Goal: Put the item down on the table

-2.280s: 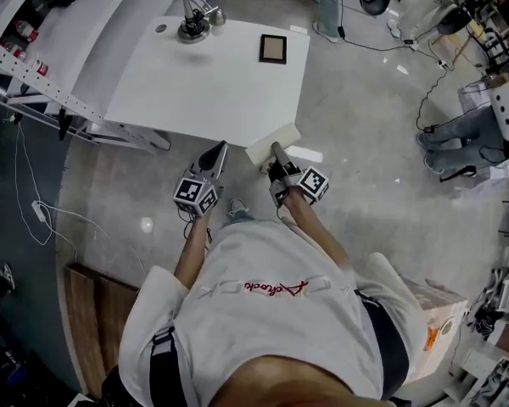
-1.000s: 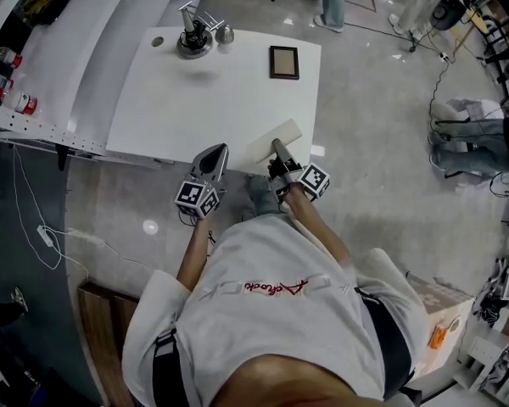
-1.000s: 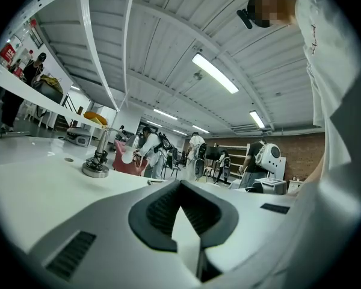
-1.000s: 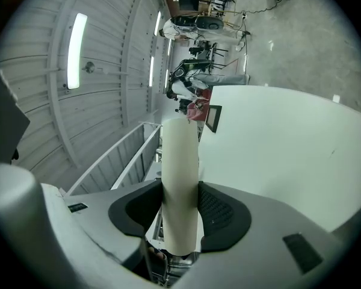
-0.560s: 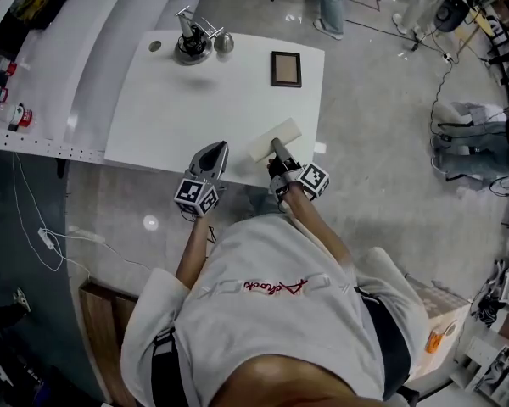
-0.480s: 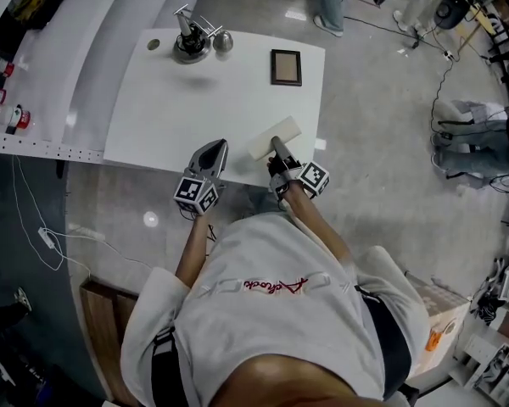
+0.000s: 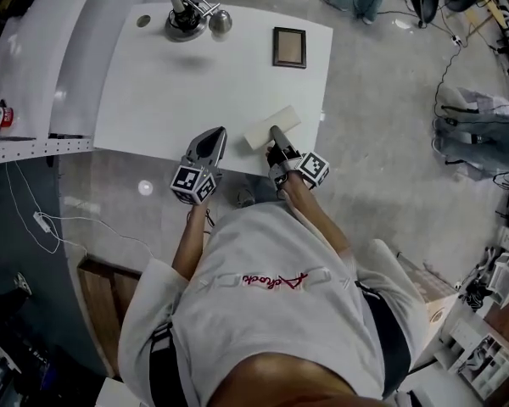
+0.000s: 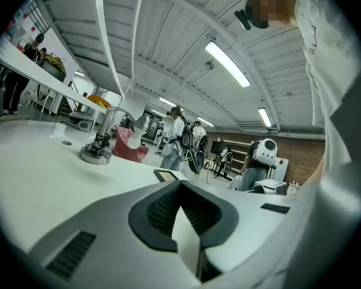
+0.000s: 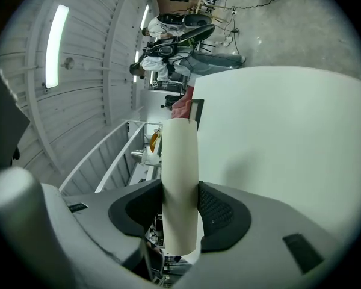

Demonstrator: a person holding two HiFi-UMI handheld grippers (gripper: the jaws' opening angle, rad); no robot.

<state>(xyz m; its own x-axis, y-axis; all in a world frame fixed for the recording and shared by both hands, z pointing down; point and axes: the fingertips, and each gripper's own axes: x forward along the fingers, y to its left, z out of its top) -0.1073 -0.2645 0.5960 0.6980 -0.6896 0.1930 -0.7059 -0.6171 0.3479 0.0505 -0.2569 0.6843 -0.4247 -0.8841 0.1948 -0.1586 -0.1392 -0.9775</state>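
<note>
A flat cream block (image 7: 276, 121) sticks out forward from my right gripper (image 7: 274, 134), which is shut on its near end. It hangs over the front right part of the white table (image 7: 170, 91); whether it touches the top I cannot tell. In the right gripper view the block (image 9: 179, 161) stands clamped between both dark pads (image 9: 219, 209), and the table (image 9: 289, 137) lies beside it. My left gripper (image 7: 214, 136) is level with the table's near edge, left of the block. Its jaws (image 8: 180, 185) meet at the tips with nothing between them.
A small dark picture frame (image 7: 289, 47) lies at the table's far right. A metal stand (image 7: 184, 17) and a silver ball (image 7: 220, 24) sit at the far left, beside a round hole (image 7: 142, 21). A shelf rail (image 7: 25, 147) runs left of the table. People stand on the floor beyond.
The person has stepped up to the table. Both grippers, first over the floor short of its edge, now reach over the near edge. The right gripper's hold on the block is unchanged.
</note>
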